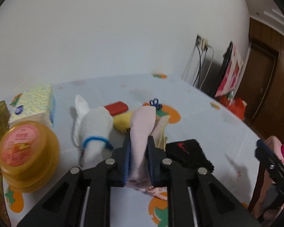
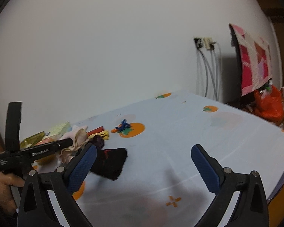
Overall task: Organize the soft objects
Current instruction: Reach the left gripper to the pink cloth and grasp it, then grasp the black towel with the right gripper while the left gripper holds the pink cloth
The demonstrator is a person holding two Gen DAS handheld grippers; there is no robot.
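A: what kind of place is this?
B: someone's home, I'd say. Fruit-print tablecloth (image 2: 179, 132), tissue box (image 1: 34, 102), dark wooden doors (image 1: 263, 87), cables from a wall socket (image 2: 204, 41).

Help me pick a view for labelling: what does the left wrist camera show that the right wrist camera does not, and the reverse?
Only the left wrist view: the left claw shut on a pink cloth, and a white rolled towel with a blue band. Only the right wrist view: the open right claw and the hand holding the other tool. Both: the black wristband and the orange-print tablecloth.
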